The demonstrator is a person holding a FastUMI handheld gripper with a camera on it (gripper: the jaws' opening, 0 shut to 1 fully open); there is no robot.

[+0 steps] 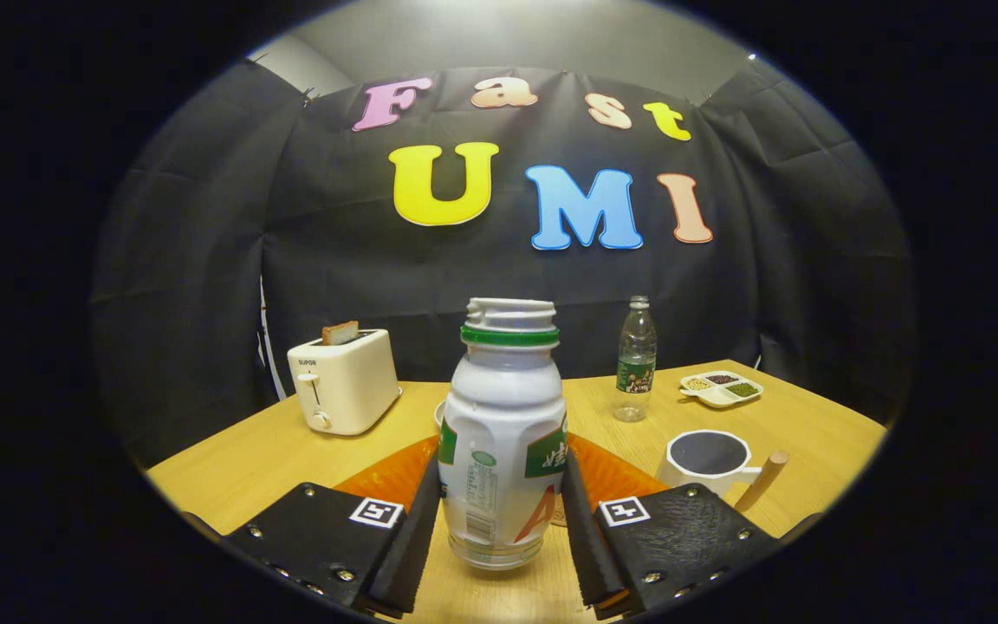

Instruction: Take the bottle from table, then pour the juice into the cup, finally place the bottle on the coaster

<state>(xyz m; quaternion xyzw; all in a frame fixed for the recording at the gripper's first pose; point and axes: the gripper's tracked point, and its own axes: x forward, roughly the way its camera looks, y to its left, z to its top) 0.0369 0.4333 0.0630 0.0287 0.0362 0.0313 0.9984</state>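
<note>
Jaws grip bottle (503, 433) (uncapped); cup (711, 462), toaster (344, 380) beyond.

A light wooden table (239, 472) carries a cream toaster (343, 381), a clear water bottle (636, 360), a divided snack dish (722, 388), a white cup (711, 461) and the uncapped juice bottle (503, 433), which stands upright between the gripper (501, 529) fingers, pressed by both.
</note>
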